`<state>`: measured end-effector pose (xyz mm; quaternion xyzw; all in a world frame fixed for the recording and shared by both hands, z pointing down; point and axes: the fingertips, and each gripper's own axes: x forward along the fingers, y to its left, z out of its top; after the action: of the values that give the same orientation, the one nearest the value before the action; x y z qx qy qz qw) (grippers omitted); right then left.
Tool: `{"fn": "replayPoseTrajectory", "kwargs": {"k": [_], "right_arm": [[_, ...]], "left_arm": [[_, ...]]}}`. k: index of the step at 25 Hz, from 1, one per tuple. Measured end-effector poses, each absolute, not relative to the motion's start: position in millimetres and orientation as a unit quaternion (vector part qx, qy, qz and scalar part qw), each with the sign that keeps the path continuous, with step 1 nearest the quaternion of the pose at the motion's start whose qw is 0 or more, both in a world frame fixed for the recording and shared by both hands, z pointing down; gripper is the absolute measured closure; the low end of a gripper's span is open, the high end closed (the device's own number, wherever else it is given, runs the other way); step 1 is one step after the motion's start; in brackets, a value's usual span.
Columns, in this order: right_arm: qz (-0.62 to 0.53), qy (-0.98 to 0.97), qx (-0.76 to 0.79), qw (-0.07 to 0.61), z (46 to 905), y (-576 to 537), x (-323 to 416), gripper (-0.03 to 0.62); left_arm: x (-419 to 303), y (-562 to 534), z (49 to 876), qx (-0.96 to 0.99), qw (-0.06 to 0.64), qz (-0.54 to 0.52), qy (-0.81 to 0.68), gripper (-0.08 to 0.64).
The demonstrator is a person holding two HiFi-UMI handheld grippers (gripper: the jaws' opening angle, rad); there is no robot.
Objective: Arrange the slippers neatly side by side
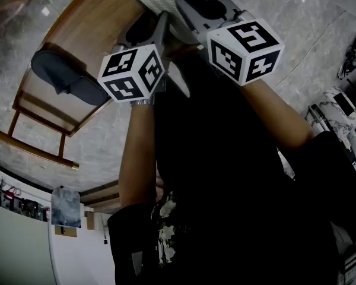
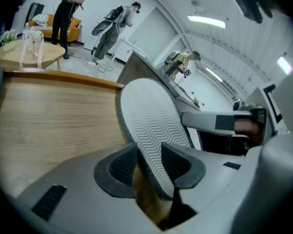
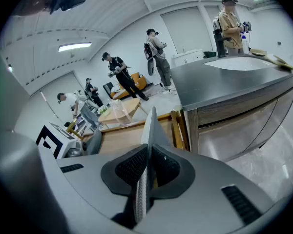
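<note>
Marble-look floor surrounds the wooden table [image 1: 89,22], where one grey slipper [image 1: 68,76] lies near the edge, apart from the pale-soled slipper [image 2: 149,116] that I hold over the tabletop. My left gripper [image 2: 149,165] is clenched on that slipper, whose upturned zigzag sole blocks much of its view, and my right gripper [image 3: 147,167] pinches its thin edge. A grey counter [image 3: 224,82] stands close on the right, with people carrying gear [image 3: 117,74] beyond a round table [image 2: 27,55].
</note>
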<state>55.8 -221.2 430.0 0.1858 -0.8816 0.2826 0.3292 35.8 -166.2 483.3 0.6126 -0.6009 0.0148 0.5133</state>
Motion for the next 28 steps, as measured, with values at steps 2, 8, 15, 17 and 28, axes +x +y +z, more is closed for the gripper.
{"fn": "replayPoseTrajectory", "kwargs": {"k": [2,8,15,17,28], "right_arm": [[0.284,-0.883,0.183,0.326,424.5,-219.6,52.5,0.568],[0.277,-0.893,0.169,0.313,414.0,-205.2,38.5,0.571],[0.280,-0.896,0.165,0.304,414.5,-179.0,21.7,0.572],[0.280,-0.896,0.161,0.305,416.5,-172.1,16.7,0.572],[0.266,-0.897,0.174,0.306,408.2,-157.5,18.7,0.572]], "left_arm": [[33.8,-166.8,481.3,0.612,0.515,0.009,-0.600,0.411],[21.4,-159.9,478.4,0.606,0.518,0.007,-0.604,0.407],[-10.5,-149.2,464.4,0.591,0.504,0.000,-0.630,0.407],[-18.8,-141.0,462.7,0.586,0.501,0.002,-0.637,0.407],[-24.8,-133.0,488.3,0.566,0.515,-0.001,-0.644,0.410]]}}
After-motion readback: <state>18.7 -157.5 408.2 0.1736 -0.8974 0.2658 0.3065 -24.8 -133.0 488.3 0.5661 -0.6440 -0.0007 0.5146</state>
